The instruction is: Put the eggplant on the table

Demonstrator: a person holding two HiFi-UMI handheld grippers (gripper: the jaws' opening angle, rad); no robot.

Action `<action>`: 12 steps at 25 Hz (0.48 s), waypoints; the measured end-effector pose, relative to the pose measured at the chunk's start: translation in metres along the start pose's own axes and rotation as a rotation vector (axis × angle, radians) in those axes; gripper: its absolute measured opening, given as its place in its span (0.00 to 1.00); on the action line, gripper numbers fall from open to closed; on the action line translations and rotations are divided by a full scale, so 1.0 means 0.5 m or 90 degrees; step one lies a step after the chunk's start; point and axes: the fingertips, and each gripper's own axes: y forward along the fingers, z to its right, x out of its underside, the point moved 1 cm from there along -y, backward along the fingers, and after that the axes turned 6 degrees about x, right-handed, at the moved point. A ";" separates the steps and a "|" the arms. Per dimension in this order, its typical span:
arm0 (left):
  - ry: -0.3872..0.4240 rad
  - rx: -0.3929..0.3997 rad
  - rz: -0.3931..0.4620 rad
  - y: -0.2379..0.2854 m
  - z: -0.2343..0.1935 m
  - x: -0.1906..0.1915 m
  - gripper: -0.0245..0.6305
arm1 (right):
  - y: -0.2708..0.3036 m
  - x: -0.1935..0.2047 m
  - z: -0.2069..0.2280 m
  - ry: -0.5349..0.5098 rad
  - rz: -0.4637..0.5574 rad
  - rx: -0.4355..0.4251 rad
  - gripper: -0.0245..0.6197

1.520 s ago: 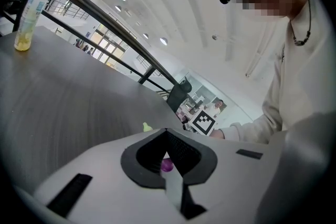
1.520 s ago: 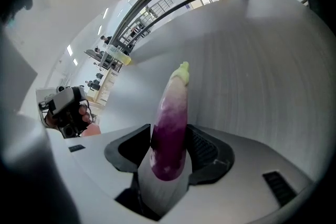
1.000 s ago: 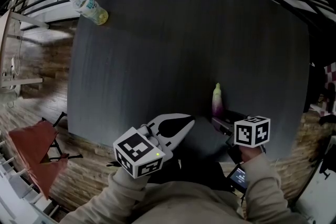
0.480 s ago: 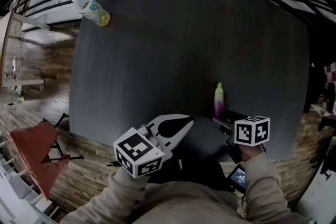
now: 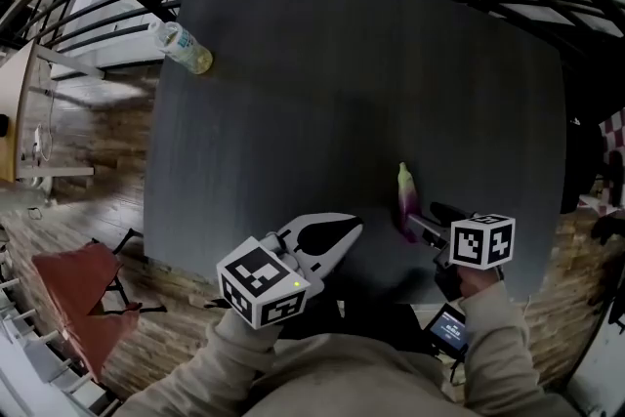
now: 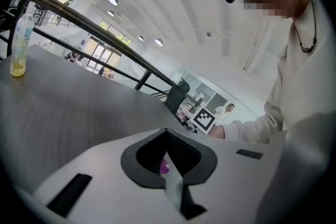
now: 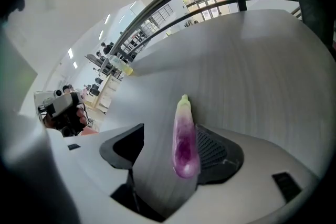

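Eggplant (image 5: pixel 406 200) is down on table (image 5: pixel 342 63), lower right of head view. Your right gripper (image 7: pixel 170 136): jaws just spread wide, straddling it, no grip. Left gripper (image 6: pixel 167 157): jaws together, empty. Only the pull-back is left.

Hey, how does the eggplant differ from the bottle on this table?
The eggplant lies flat near the near edge; the bottle stands upright at the far left corner. The eggplant is purple with a pale green tip; the bottle is clear with yellowish liquid. Both rest on the dark table.
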 end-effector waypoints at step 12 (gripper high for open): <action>0.093 0.013 0.018 -0.028 0.106 -0.128 0.04 | -0.194 -0.093 -0.062 -0.034 0.145 -0.080 0.46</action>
